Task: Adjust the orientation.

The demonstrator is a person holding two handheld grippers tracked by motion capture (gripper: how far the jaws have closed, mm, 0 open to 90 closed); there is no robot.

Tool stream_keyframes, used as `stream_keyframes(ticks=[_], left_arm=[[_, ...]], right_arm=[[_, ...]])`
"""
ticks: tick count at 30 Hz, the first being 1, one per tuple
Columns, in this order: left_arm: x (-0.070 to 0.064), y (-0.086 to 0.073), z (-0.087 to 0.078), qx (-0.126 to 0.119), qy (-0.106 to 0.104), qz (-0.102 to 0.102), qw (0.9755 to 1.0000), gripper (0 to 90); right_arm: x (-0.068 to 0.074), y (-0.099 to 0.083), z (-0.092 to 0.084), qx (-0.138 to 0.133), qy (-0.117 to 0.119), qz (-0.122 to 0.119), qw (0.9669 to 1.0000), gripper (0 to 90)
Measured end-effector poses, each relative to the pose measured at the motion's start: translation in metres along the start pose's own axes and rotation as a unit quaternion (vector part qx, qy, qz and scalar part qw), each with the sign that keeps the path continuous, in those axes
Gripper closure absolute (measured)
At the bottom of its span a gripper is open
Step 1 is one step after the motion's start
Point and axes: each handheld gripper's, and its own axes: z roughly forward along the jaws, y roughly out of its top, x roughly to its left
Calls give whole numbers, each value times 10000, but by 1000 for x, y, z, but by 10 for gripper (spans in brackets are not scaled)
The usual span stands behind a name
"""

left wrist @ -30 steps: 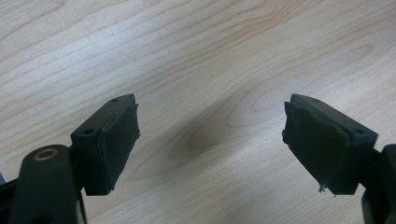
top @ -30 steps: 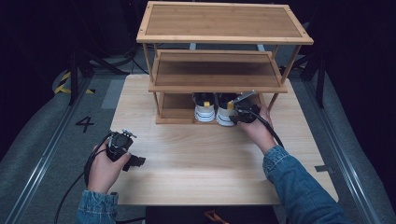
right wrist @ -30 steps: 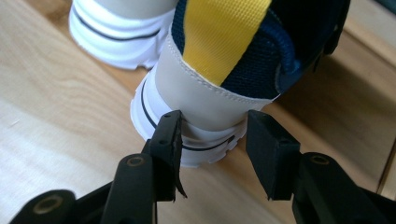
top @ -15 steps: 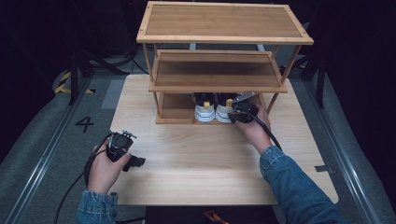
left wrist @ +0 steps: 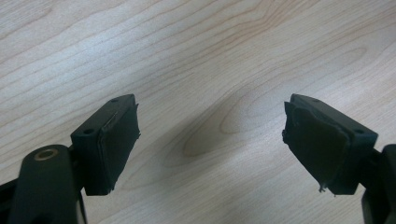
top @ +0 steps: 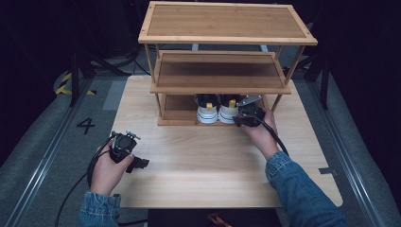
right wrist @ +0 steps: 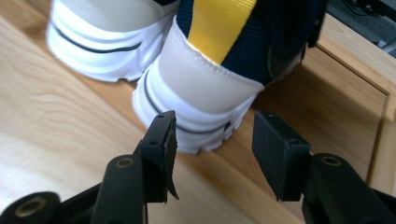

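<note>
your right gripper [right wrist: 212,140] sits at the right shoe's [right wrist: 205,88] heel on the rack's [top: 177,121] bottom shelf, jaws just opening, apparently off the sole. the left shoe [top: 206,109] crowds it. your left gripper [left wrist: 210,140] gapes wide over open table [top: 198,165].

We saw a light wooden table [top: 198,170] standing on a grey floor [top: 42,142], where a black number four [top: 85,125] was marked to its left. Yellow-and-black striped tape [top: 64,85] lay farther back on that side, near dark stand legs [top: 75,78]. A small grey tape patch [top: 328,170] sat at the table's right edge.
</note>
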Motion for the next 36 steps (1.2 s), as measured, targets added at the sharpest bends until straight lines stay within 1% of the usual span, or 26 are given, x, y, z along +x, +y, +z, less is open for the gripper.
stream_keyframes(ticks=[1, 3, 4, 5, 7, 9, 11, 13, 15, 19, 20, 21, 22, 23, 24, 25, 26, 27, 28, 29, 30, 31, 32, 33, 35, 36], left_arm=[[-1, 1, 1, 6, -18, -10, 10000, 186], [-3, 3, 2, 10, 3, 29, 10000, 187], [-4, 4, 2, 7, -34, 45, 10000, 187], [-5, 4, 1, 3, -24, 66, 10000, 187], [-6, 7, 0, -21, -45, 104, 9999, 186], [-6, 8, -1, -77, -20, 35, 10000, 186], [-6, 9, -1, -115, -33, 52, 9999, 186], [-5, 10, -1, -118, -53, 95, 9999, 186], [-4, 11, 0, -130, -23, 80, 9999, 186], [-2, 16, 0, -157, -72, 148, 9997, 186], [-3, 17, 0, -185, -80, 142, 9997, 185], [-2, 19, 0, -184, -102, 208, 9996, 185], [-2, 19, 0, -184, -102, 208, 9996, 185], [-4, 24, 0, -231, -163, 263, 9993, 185], [-4, 24, 0, -231, -163, 263, 9993, 185], [-5, 25, 1, -233, -174, 297, 9991, 185], [-5, 27, 1, -256, -173, 357, 9989, 185], [-6, 29, 1, -306, -149, 434, 9985, 183], [-7, 30, 2, -369, -179, 470, 9981, 181], [-8, 31, 2, -387, -180, 496, 9979, 179], [-8, 32, 3, -422, -196, 530, 9975, 176], [-8, 33, 3, -423, -205, 555, 9974, 176], [-8, 33, 3, -434, -232, 538, 9973, 176], [-7, 33, 4, -468, -246, 543, 9971, 179], [-6, 33, 5, -521, -246, 479, 9972, 188], [-5, 33, 5, -587, -243, 413, 9971, 188]], right_arm=[[0, -2, -6, -57, 47, 60, 10000, 502], [-2, -7, -16, -123, 118, 91, 9998, 496], [-3, -9, -20, -133, 148, 104, 9997, 496], [-4, -11, -25, -161, 197, 135, 9996, 493], [-8, -15, -38, -132, 319, 224, 9992, 483], [-13, -20, -49, -178, 441, 309, 9984, 466], [-18, -24, -60, -231, 523, 391, 9976, 455], [-23, -30, -73, -287, 582, 508, 9966, 438], [-28, -36, -81, -353, 624, 588, 9957, 426], [-39, -53, -101, -344, 630, 721, 9948, 415], [-41, -56, -104, -358, 635, 727, 9947, 401], [-43, -60, -107, -350, 651, 695, 9948, 396], [-43, -60, -107, -350, 651, 695, 9948, 396], [-50, -72, -118, -445, 866, 698, 9928, 395], [-53, -77, -121, -568, 999, 839, 9898, 396], [-53, -77, -121, -568, 999, 839, 9898, 396], [-56, -82, -123, -641, 1056, 939, 9879, 395], [-59, -86, -124, -618, 1040, 951, 9881, 395], [-62, -92, -126, -584, 959, 920, 9894, 395], [-65, -97, -127, -572, 888, 936, 9900, 395], [-67, -102, -127, -573, 869, 949, 9900, 392], [-70, -108, -126, -565, 914, 1012, 9890, 365], [-72, -114, -126, -449, 992, 1162, 9872, 333], [-74, -117, -126, -394, 1028, 1205, 9866, 327], [-79, -125, -126, -451, 1053, 1318, 9846, 308], [-80, -127, -126, -473, 1051, 1340, 9843, 291]])
